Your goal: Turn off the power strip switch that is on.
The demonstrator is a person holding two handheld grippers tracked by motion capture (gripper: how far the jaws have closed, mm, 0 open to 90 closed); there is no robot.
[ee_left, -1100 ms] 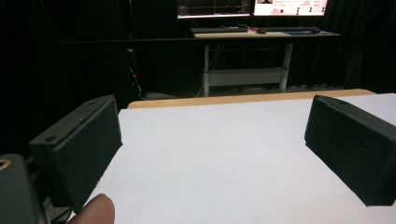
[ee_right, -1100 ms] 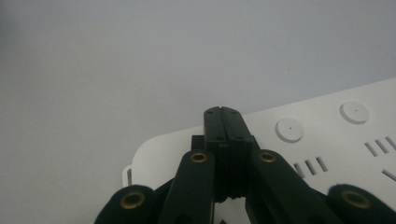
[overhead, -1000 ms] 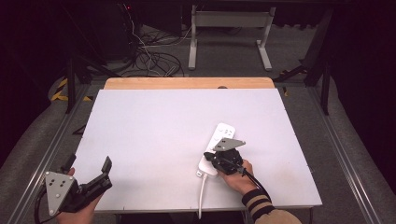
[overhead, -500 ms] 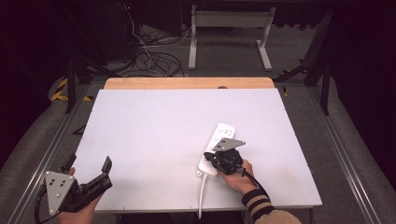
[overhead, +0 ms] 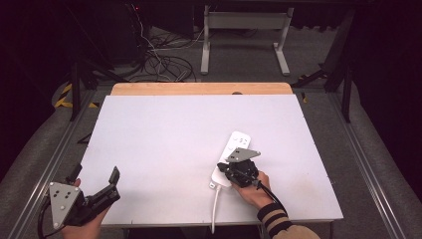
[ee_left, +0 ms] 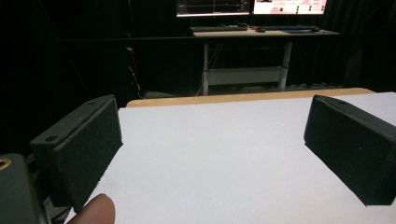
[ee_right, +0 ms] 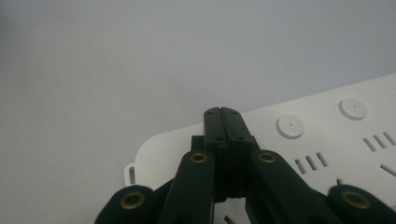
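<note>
A white power strip [overhead: 238, 141] lies on the white table [overhead: 169, 129], right of centre, with its white cable [overhead: 215, 206] running off the near edge. My right gripper [overhead: 224, 168] is shut with nothing between its jaws, and a hand holds it over the strip's near end. In the right gripper view the closed tips [ee_right: 222, 114] rest on or just above the power strip [ee_right: 327, 135] near its rounded end, beside two round buttons. My left gripper [overhead: 94, 174] stands open at the near left corner. Its jaws [ee_left: 212, 140] are wide apart over bare table.
A wooden strip [overhead: 199, 88] borders the table's far edge. Behind it are tangled floor cables [overhead: 159, 64] and a desk frame [overhead: 244, 30]. Metal rails [overhead: 363, 164] run along both sides. The left gripper view has monitors [ee_left: 252, 5] far behind.
</note>
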